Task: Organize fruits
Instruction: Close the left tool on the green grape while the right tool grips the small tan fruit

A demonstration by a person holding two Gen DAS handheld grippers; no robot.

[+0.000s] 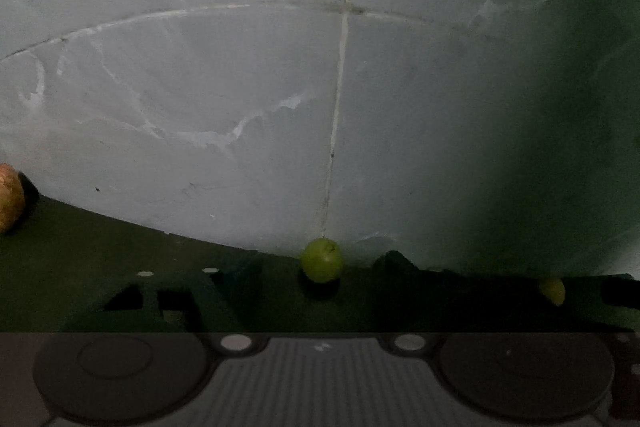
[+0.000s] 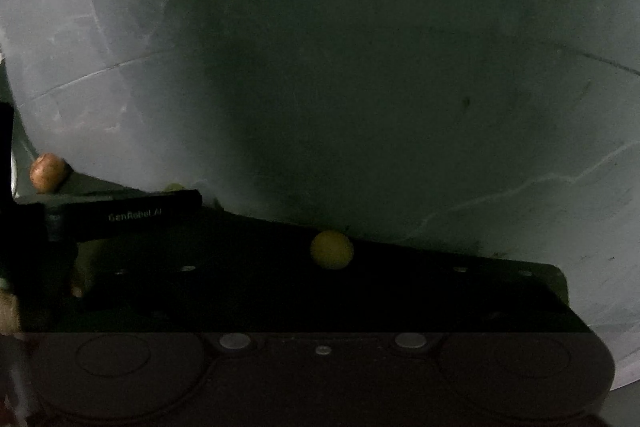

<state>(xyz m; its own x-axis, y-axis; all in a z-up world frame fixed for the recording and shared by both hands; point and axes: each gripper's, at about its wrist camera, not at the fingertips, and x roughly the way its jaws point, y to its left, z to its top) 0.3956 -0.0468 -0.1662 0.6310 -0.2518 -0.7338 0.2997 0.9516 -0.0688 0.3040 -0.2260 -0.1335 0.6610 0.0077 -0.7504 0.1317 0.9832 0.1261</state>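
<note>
Left of the jaws, a brown fruit is cut by the edge; the jaws themselves are lost in darkness.

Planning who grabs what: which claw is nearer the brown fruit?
Left. The left claw sits just right of the brown fruit in the right wrist view; the right claw is farther right, lined up with the yellow fruit.

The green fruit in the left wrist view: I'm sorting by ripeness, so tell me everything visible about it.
The green fruit is small, round and smooth, yellow-green with a dark speck near its top. It looks whole and sits on the dark green surface at its far edge, in front of the pale tiled floor, casting a shadow below. Nothing else touches it.
</note>
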